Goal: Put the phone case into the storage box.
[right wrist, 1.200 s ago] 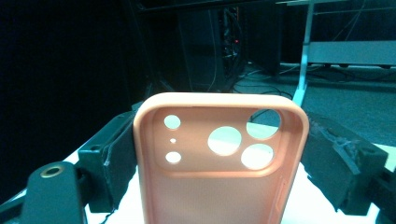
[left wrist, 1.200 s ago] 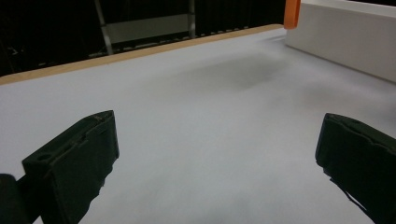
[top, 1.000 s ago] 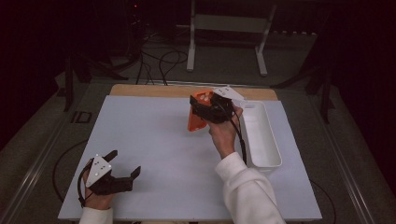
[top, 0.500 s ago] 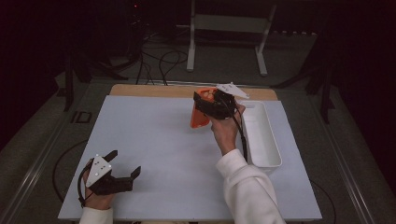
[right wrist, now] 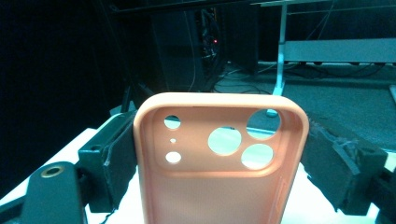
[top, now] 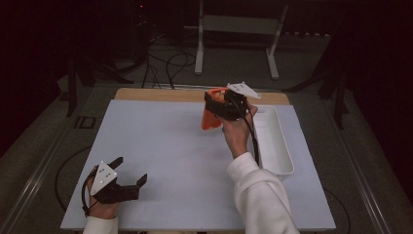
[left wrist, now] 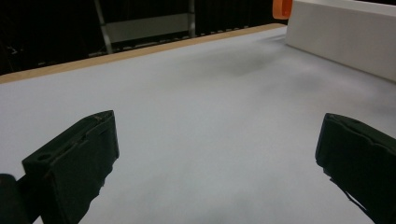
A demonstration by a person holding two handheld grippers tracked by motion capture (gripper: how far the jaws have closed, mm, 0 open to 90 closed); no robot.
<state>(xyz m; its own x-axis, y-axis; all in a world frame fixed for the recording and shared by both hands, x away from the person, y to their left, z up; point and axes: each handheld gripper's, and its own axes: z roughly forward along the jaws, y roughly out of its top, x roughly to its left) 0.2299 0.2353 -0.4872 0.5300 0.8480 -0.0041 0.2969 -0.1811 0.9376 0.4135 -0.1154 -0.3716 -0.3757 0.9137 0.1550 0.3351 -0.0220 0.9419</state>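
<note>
Your worktop is the broad, pale, matte sheet laid over a wooden board, and most of it lies bare, which leaves both hands free room to move. Along its right side sits the long white rectangular plastic tray, set lengthwise within easy reach of your right arm; it looks like the likely place for whatever you carry, though that is only a judgement.

Your right gripper is lifted above the far part of the worktop, just left of the tray's far end. Its black fingers are clamped on the two long edges of the thing you are working with, the orange soft-plastic phone case with round camera cut-outs. You hold the case upright with its hollow inner face toward the gripper's camera and the cut-outs at the top. Gripping it across the width like this keeps the thin shell from twisting and leaves its lower end free to go down first. In the high view the case hangs clear of the sheet, touching nothing but the fingers.

Your left gripper rests low at the near left corner, well apart from the case. Its fingers stand spread wide with only bare sheet between them, parked out of the way while the right hand does the work.
</note>
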